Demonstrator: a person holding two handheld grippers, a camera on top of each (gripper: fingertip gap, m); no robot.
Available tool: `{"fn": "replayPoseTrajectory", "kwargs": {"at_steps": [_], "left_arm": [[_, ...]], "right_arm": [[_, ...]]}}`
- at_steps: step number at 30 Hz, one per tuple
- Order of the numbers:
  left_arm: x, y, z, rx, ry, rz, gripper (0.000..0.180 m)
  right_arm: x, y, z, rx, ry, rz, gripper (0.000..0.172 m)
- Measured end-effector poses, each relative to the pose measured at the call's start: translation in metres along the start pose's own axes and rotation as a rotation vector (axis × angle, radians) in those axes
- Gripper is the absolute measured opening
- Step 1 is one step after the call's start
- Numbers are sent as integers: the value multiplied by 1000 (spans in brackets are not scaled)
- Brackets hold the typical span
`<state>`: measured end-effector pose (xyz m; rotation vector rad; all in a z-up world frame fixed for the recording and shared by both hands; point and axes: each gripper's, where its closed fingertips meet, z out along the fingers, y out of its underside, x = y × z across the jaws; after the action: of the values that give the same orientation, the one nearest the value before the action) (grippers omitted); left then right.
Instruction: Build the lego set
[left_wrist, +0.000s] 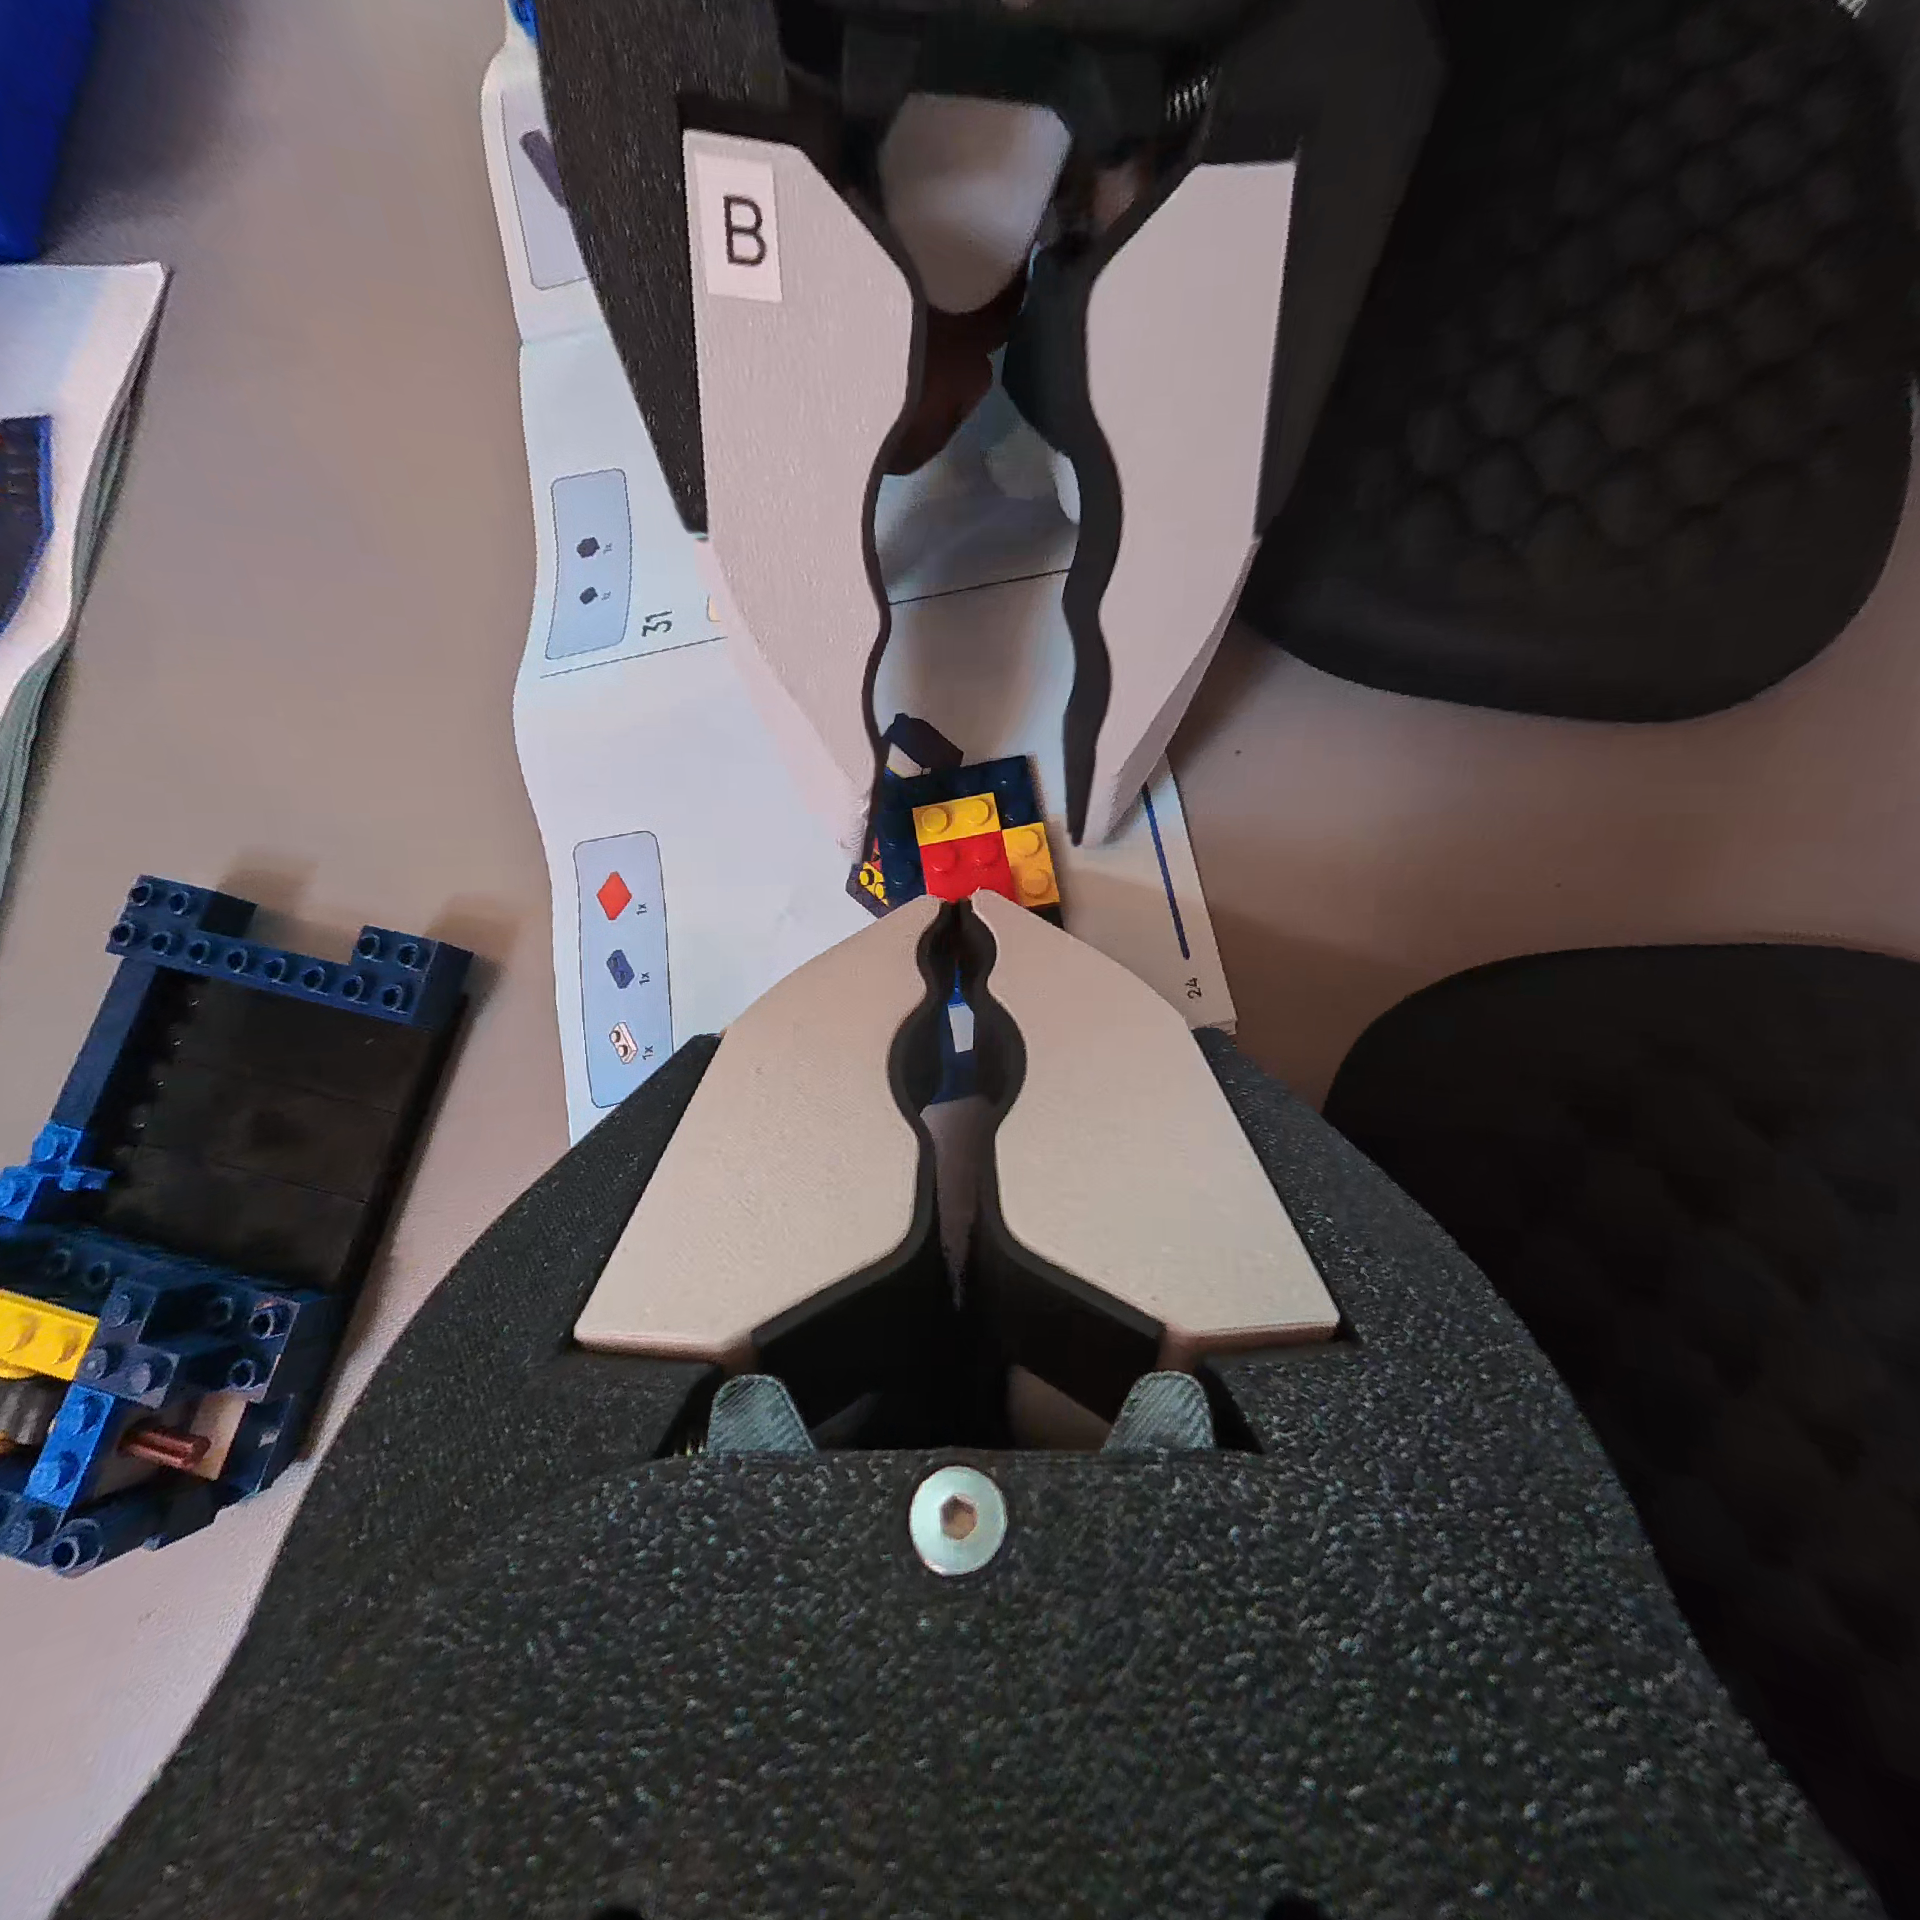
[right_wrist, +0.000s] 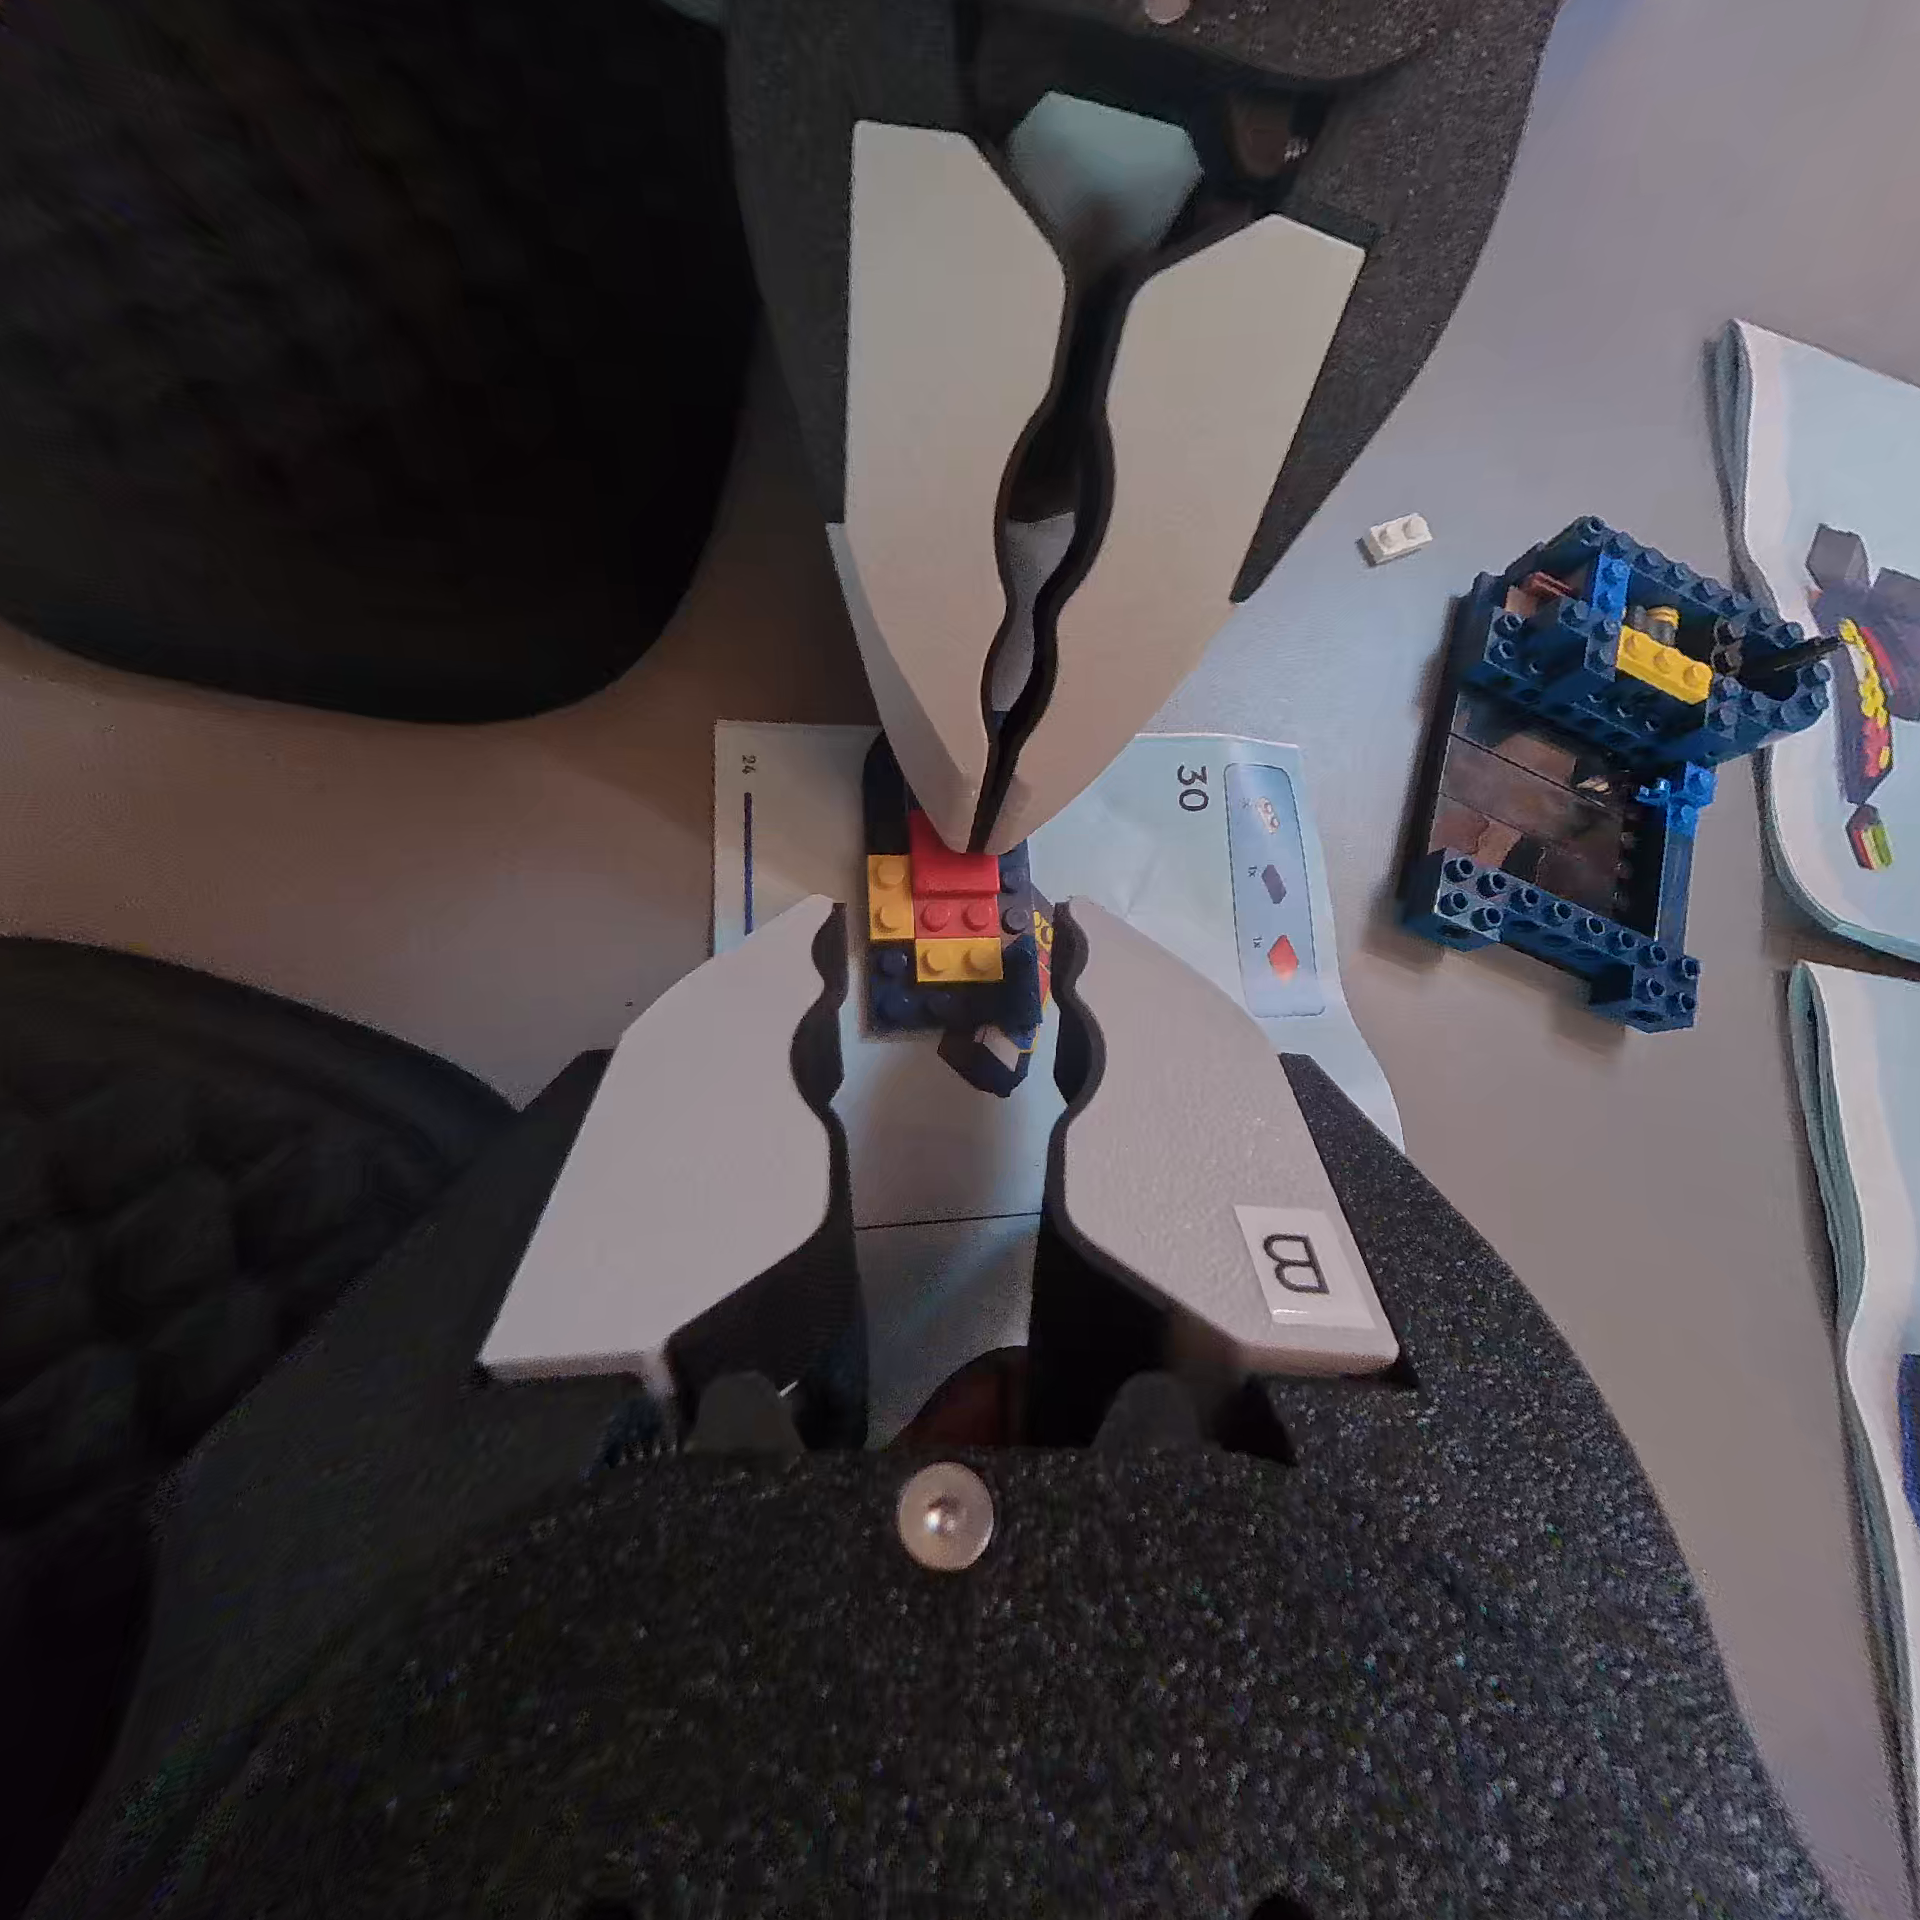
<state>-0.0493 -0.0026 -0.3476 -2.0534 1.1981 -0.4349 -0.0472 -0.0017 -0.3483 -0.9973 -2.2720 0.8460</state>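
1. The left gripper (left_wrist: 958, 906) had its two pale fingers closed tip to tip, with nothing between them; the joined tips pressed down on the smooth red tile (right_wrist: 951, 868) on top of a small brick assembly (right_wrist: 940, 935).
2. That small assembly, a dark blue plate carrying red, yellow and orange bricks, lay on an open instruction booklet (left_wrist: 717, 769) near the desk (left_wrist: 312, 623) edge, next to two black chairs (left_wrist: 1621, 416).
3. The right gripper (right_wrist: 951, 920) faced the left one from the opposite side, its fingers spread wide to either side of the assembly. One finger seemed close against the assembly's dark blue side; whether it touched could not be told. The other stood clear of the orange brick, so nothing was clamped.
4. A larger dark blue brick frame (right_wrist: 1558, 790) with black panels lay well apart on the desk, farther from the chairs.
5. A small white brick (right_wrist: 1397, 538) lay loose just beside that frame.
6. More booklets (right_wrist: 1829, 623) lay beyond the frame.
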Motion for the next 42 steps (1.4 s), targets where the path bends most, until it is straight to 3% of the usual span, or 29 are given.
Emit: {"fn": "replayPoseTrajectory", "kwargs": {"at_steps": [10,18,34,35,36,37,39,40,41,42], "left_arm": [[0,0,0,31,-8,7,0],[4,-2,3,52,9,2,0],[4,-2,3,52,6,-8,0],[5,-2,3,52,12,-8,0],[5,-2,3,55,11,-7,0],[5,-2,3,56,6,2,0],[5,-2,3,65,10,-6,0],[5,-2,3,66,12,-9,0],[5,-2,3,63,13,-12,0],[5,-2,3,60,13,-13,0]], "right_arm": [[-2,1,5,-62,-56,5,29],[-3,-1,4,55,-37,38,23],[-3,-4,-1,80,-102,116,22],[2,-11,-6,137,-101,152,0],[13,-27,-18,289,-87,234,0],[18,-30,-26,334,-110,290,0],[11,-9,-19,186,-76,155,0],[3,-4,-14,149,-75,96,8],[0,-2,-9,117,-49,57,37],[0,0,-5,84,-18,26,48]]}}
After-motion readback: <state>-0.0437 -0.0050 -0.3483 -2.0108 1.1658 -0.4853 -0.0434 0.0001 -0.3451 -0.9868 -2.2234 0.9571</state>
